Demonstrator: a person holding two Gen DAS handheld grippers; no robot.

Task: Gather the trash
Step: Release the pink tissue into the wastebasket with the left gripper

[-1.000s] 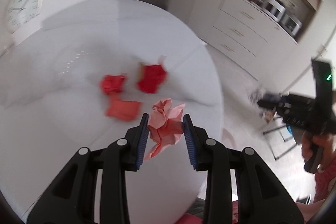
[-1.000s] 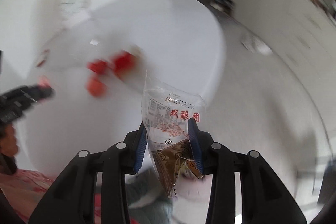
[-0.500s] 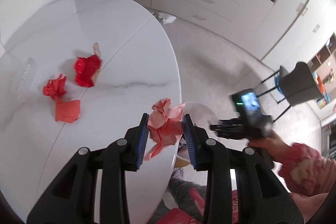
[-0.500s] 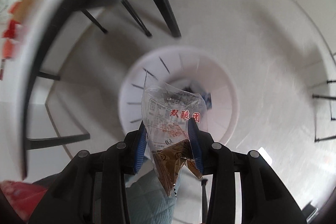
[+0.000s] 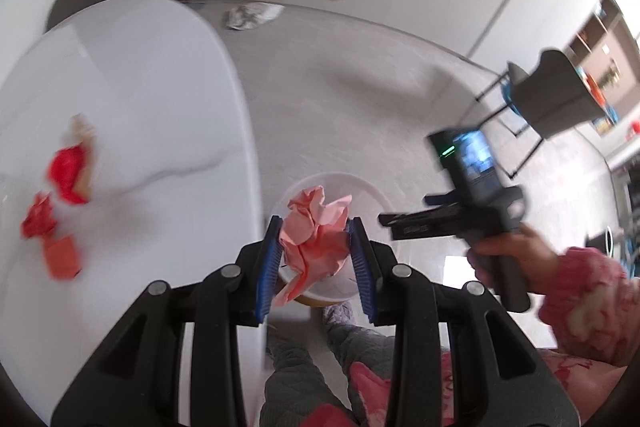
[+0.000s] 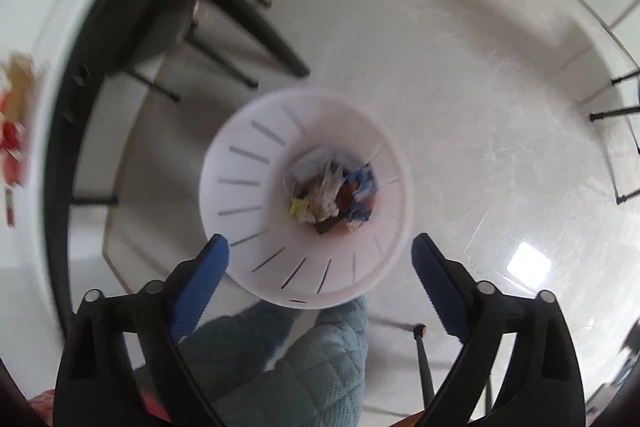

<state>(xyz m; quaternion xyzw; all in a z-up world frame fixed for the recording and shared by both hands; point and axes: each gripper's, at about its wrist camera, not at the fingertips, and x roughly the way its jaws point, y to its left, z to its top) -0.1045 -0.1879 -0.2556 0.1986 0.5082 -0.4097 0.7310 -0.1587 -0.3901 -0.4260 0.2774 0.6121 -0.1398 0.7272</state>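
The left gripper [image 5: 316,251] is clamping a crumpled pink paper [image 5: 314,235], partly hiding the white bin [image 5: 372,195] below. The right gripper [image 6: 320,267] is opening, nothing between its jaws, above the bin's blurred trash [image 6: 332,191]; no readable writing.

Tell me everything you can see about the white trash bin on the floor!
The white trash bin is round and looks like smooth plastic, with thin dark slits running down its inside wall. It stands upright on the pale floor, beside the white table's edge, seen from straight above. Its top is open with no lid. At the bottom lies a heap of crumpled wrappers, yellow, brown, white and blue. Nothing visibly touches its rim.
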